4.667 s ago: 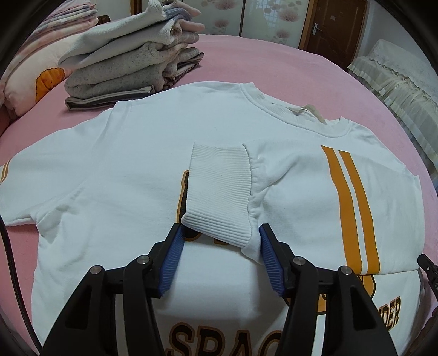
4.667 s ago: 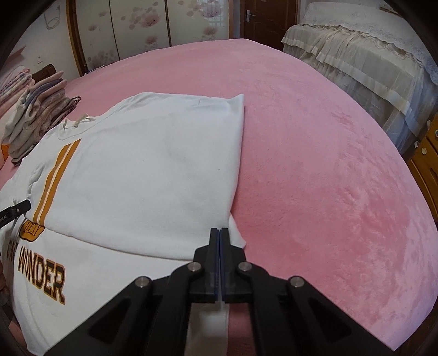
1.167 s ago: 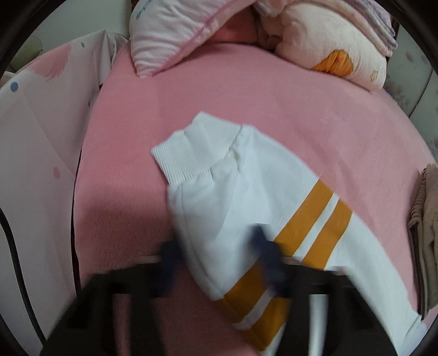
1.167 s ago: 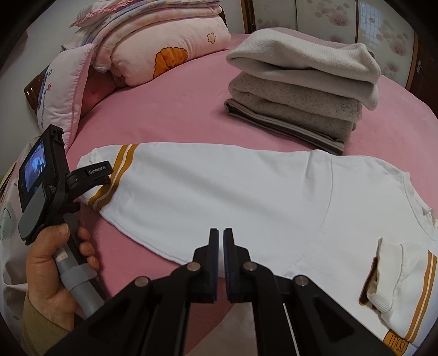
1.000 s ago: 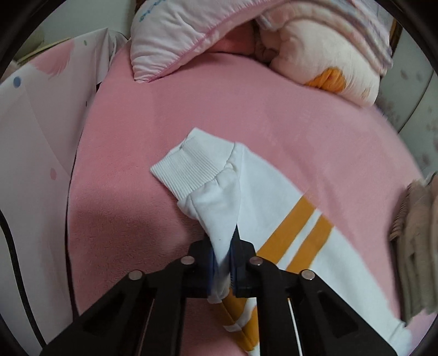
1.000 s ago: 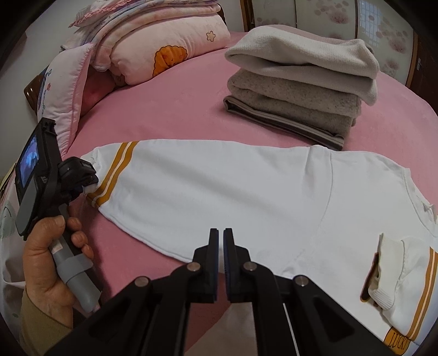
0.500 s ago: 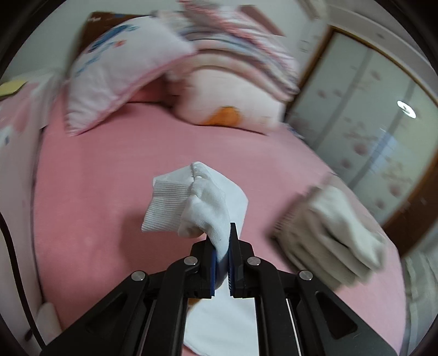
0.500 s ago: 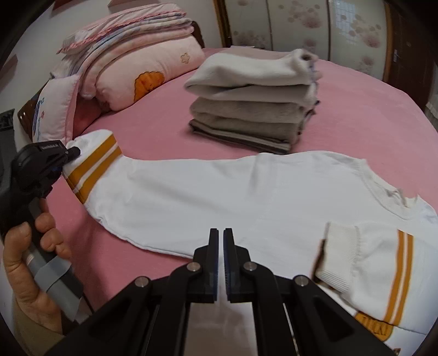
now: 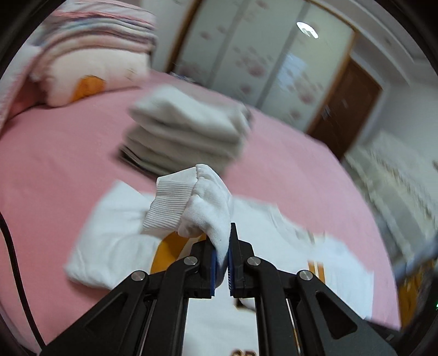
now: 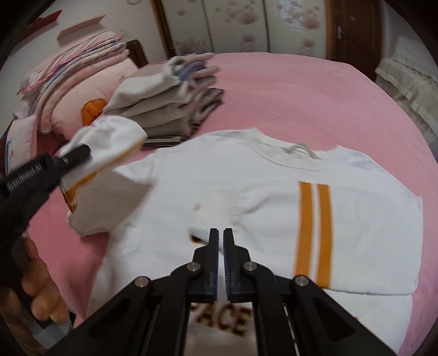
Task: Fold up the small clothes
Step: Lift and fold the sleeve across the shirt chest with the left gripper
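Observation:
A white sweatshirt [image 10: 260, 186] with orange stripes and brown lettering lies on the pink bed. Its right sleeve [image 10: 312, 219] is folded across the chest, cuff toward the middle. My left gripper [image 9: 221, 254] is shut on the other sleeve [image 9: 208, 208] near its ribbed cuff [image 9: 169, 202] and holds it lifted above the shirt's left side. In the right wrist view that gripper [image 10: 79, 154] comes in from the left with the raised sleeve [image 10: 109, 139], a hand [image 10: 35, 290] below it. My right gripper [image 10: 221, 235] hovers shut and holds nothing, over the shirt's middle by the folded cuff.
A stack of folded grey and white clothes [image 10: 169, 104] sits on the bed beyond the shirt [image 9: 189, 137]. Pillows and folded bedding [image 10: 74, 87] lie at the far left. A second bed [image 10: 405, 79] stands at the right, wardrobe doors [image 10: 235, 24] behind.
My left gripper has lifted the sleeve off the bed and swung it up and over toward the shirt body. The right gripper has moved across to above the shirt's chest.

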Action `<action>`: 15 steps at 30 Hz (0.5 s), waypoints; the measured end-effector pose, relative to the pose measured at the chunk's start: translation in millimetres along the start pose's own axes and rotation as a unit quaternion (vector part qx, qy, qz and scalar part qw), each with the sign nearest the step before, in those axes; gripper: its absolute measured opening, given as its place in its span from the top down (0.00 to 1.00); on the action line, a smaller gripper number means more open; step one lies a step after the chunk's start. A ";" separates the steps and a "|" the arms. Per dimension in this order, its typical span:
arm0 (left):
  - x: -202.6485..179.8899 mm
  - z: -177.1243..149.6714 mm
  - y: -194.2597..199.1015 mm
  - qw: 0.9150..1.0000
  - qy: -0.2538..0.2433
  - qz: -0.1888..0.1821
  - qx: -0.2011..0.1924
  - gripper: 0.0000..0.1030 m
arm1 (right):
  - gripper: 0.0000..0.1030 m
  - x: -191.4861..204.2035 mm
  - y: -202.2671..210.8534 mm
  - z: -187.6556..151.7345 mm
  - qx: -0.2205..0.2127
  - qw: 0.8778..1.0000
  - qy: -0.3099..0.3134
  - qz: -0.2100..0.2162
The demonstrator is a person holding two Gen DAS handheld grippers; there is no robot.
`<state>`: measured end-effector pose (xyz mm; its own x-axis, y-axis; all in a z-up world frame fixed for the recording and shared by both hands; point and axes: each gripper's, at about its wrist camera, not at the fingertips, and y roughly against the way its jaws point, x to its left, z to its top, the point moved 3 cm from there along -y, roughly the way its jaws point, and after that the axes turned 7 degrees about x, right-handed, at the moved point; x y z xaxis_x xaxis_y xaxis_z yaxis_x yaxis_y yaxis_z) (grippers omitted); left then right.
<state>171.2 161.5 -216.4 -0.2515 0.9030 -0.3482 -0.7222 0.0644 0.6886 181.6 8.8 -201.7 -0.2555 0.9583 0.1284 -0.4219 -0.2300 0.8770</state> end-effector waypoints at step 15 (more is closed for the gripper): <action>-49.4 -89.5 -34.3 0.986 -0.140 -0.019 0.091 0.60 | 0.97 -63.8 -11.1 -27.3 0.022 0.998 -0.063 0.017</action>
<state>150.7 76.7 -279.8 -0.0205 0.9788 -0.2039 -0.5943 0.1520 0.7898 178.8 -54.5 -232.3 -0.1557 0.9647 0.2126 -0.3751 -0.2568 0.8907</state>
